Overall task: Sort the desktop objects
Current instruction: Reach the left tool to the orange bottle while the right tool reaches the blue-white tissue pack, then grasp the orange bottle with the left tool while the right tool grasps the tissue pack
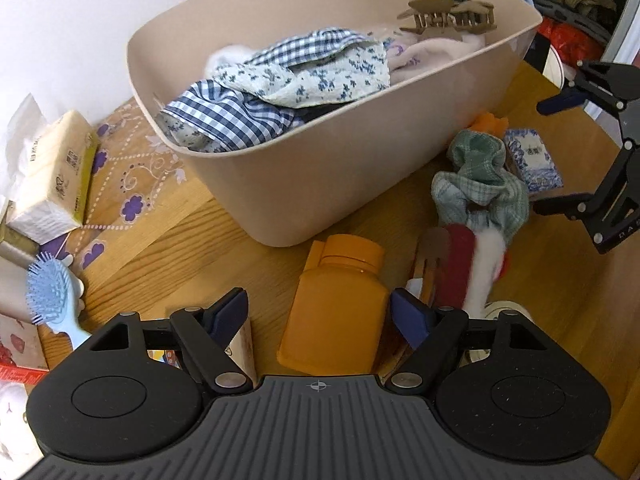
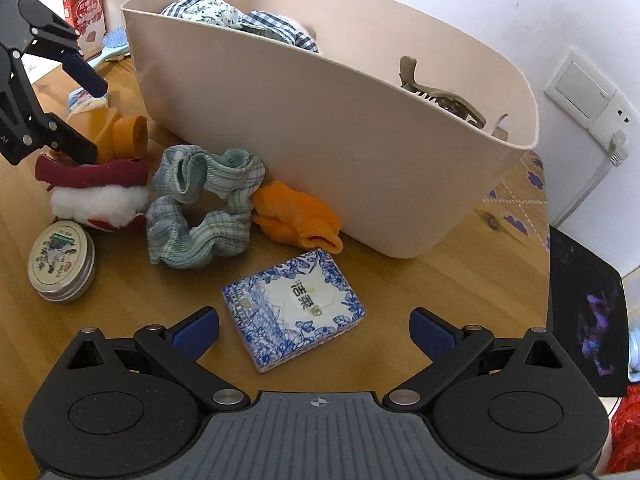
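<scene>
Through my left wrist camera, my left gripper (image 1: pixel 320 316) is hovering wide open and empty, its pads flanking the orange bottle (image 1: pixel 336 304), which is lying on the wooden table (image 1: pixel 200 240) with its long axis running toward twelve o'clock and its cap pointing at the beige tub (image 1: pixel 320 184). Through my right wrist camera, my right gripper (image 2: pixel 316 330) is also gaping wide and holding nothing, with the blue-patterned tissue pack (image 2: pixel 294 312) lying flat between the fingertips, long axis toward one o'clock, so I am judging each hand nearest its own item.
</scene>
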